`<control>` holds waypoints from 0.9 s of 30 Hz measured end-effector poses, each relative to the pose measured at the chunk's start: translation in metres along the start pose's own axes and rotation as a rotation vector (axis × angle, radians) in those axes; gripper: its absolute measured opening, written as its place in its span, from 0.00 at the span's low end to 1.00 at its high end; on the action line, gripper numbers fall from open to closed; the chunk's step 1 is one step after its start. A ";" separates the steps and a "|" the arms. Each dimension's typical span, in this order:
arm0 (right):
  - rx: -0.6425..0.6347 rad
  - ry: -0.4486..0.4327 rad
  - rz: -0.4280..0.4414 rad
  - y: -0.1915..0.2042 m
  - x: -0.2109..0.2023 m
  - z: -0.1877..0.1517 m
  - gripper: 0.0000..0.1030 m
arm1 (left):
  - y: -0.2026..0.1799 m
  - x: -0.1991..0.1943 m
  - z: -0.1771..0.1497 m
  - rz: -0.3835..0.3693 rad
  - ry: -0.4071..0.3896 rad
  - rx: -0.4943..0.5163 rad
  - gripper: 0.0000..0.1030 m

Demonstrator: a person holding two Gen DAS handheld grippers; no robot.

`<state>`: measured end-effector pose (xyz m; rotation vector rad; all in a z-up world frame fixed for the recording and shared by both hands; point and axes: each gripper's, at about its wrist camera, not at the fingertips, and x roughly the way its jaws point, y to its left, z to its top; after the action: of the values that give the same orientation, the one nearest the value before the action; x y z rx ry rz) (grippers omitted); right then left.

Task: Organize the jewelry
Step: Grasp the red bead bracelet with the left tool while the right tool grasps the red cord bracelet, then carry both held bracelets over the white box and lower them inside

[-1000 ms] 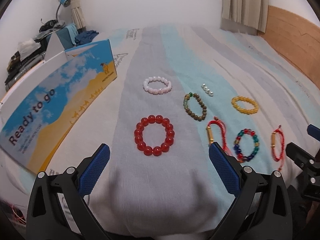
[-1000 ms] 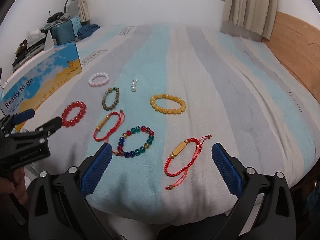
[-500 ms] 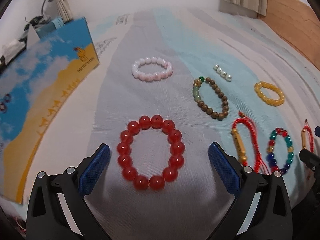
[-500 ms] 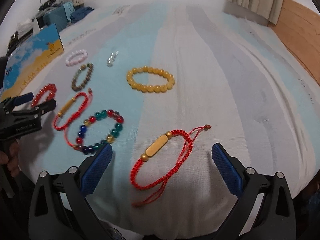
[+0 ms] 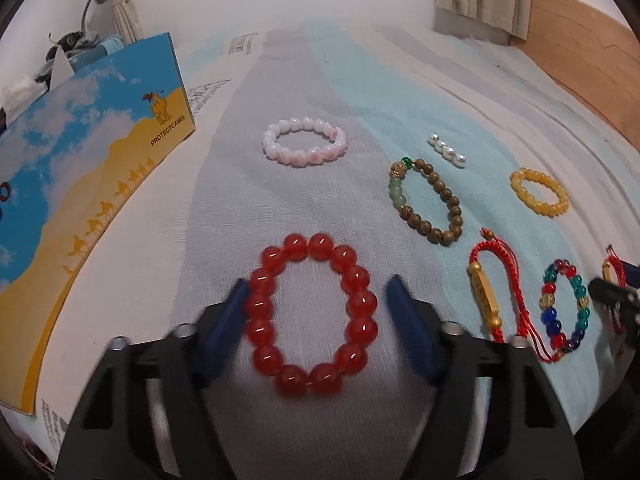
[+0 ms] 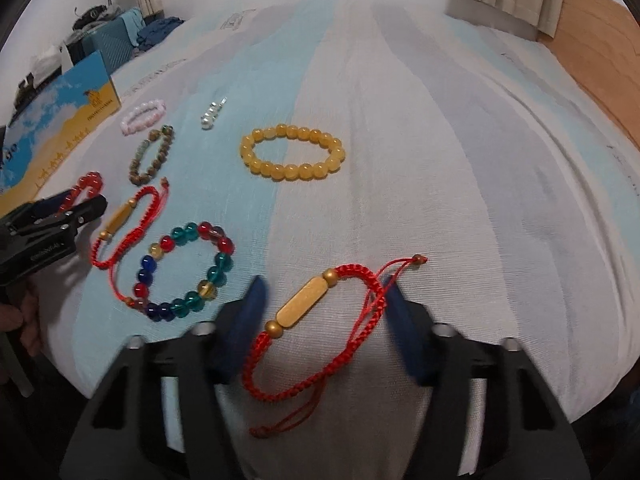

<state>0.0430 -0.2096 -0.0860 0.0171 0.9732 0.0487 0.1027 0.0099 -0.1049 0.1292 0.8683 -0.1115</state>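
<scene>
Black hand-held gripper point(image 5: 316, 312), blue pads point(image 5: 408, 332), silver screws

My left gripper point(image 5: 318, 300) has just been closing around the big translucent red bead bracelet point(image 5: 312, 314) on the striped bedsheet point(image 5: 360, 80); my left pad point(image 5: 236, 304) touches it.

Left gripper point(image 5: 318, 304): angled down, blue pads point(image 5: 226, 320) part-closed, jaws just closing, not yet pressing. Right gripper point(image 6: 324, 304): angled down, jaws likewise closing, pads apart. One hand point(image 6: 24, 316) visible gripping the left handle
</scene>
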 end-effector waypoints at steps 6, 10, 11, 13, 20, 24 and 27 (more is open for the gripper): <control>0.000 -0.003 0.011 -0.005 -0.010 0.000 0.23 | -0.002 -0.013 -0.002 -0.024 0.035 -0.015 0.27; 0.002 -0.013 0.020 -0.009 -0.017 0.001 0.11 | 0.001 -0.018 -0.004 -0.036 0.045 -0.026 0.26; 0.003 -0.017 0.021 -0.010 -0.020 0.001 0.09 | 0.002 -0.020 -0.004 -0.036 0.044 -0.030 0.26; 0.009 -0.025 0.030 -0.012 -0.024 0.001 0.09 | 0.004 -0.024 -0.004 -0.034 0.037 -0.038 0.14; 0.022 -0.062 0.035 -0.015 -0.041 0.003 0.09 | 0.008 -0.041 0.002 -0.026 0.005 -0.032 0.12; 0.022 -0.081 0.041 -0.014 -0.050 0.006 0.09 | 0.013 -0.045 0.003 -0.036 0.009 -0.042 0.12; 0.021 -0.091 0.044 -0.013 -0.055 0.008 0.09 | 0.015 -0.049 0.006 -0.040 0.004 -0.045 0.12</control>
<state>0.0194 -0.2252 -0.0370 0.0602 0.8821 0.0777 0.0779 0.0256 -0.0625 0.0704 0.8773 -0.1292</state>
